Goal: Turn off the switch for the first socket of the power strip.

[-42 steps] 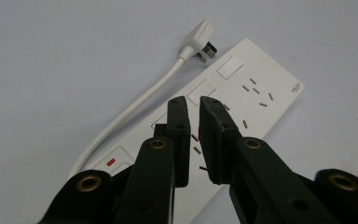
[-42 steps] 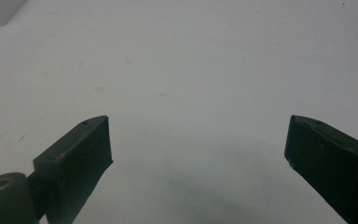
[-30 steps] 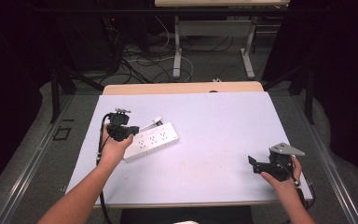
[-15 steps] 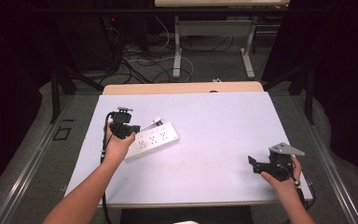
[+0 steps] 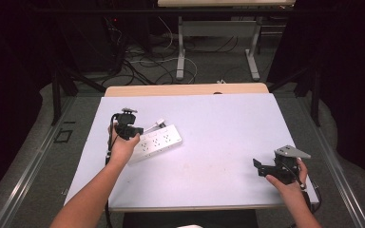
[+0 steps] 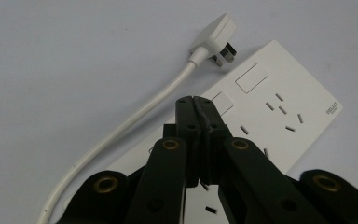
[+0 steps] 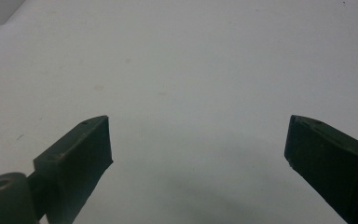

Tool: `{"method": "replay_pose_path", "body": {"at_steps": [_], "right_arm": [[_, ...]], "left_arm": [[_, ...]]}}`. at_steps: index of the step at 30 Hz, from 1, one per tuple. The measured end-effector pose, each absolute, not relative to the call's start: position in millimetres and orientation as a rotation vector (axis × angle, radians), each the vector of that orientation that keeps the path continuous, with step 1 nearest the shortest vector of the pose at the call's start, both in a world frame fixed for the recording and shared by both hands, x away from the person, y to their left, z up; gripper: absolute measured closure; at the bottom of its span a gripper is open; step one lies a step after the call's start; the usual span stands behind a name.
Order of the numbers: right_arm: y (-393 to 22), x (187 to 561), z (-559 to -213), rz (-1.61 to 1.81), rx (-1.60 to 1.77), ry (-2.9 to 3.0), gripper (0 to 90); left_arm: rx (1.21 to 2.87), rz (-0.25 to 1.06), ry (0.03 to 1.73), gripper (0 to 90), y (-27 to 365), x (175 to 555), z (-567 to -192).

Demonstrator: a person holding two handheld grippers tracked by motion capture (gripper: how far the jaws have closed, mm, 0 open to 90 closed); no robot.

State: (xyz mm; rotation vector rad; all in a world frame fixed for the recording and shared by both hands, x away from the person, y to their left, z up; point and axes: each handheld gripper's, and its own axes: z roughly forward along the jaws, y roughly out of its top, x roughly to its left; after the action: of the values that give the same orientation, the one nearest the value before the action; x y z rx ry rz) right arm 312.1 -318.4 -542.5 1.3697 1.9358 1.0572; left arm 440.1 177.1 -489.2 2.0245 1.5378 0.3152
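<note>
The left gripper [image 6: 196, 100] has its two black jaws pressed flat against each other, with nothing between them. In the left gripper view the closed tips sit over the near edge of the white power strip [image 6: 279, 116], beside a blank rectangular button on its face; whether the tips touch the strip cannot be told. In the high view the left gripper [image 5: 134, 129] sits at the left end of the power strip [image 5: 159, 141], with the person's left hand [image 5: 121, 147] wrapped around its body.

The power strip lies flat on the white table [image 5: 218, 123], in the left half, at a slant to the table's edges. Its socket openings face up. Its white cable [image 6: 121, 133] runs along the table beside the strip and ends in a white plug [image 6: 213, 39], which lies on its side on the table just beside the strip's corner, with its pins pointing towards the strip and not inserted.

The right gripper [image 7: 198, 144] has its jaws spread wide, with bare table surface between them. In the high view the right gripper [image 5: 261, 166] rests near the table's front right corner, held by the right hand [image 5: 287, 183], well apart from the power strip. A grey three-cornered plate [image 5: 292, 152] sits on top of it.
</note>
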Motion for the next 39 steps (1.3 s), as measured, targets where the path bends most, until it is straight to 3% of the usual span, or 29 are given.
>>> {"method": "replay_pose_path", "body": {"at_steps": [39], "right_arm": [[-318,313,-543,1.067,1.369,1.938,6.5]], "left_arm": [[2.007,0.309,1.639,90.0,165,451,-516]]}}
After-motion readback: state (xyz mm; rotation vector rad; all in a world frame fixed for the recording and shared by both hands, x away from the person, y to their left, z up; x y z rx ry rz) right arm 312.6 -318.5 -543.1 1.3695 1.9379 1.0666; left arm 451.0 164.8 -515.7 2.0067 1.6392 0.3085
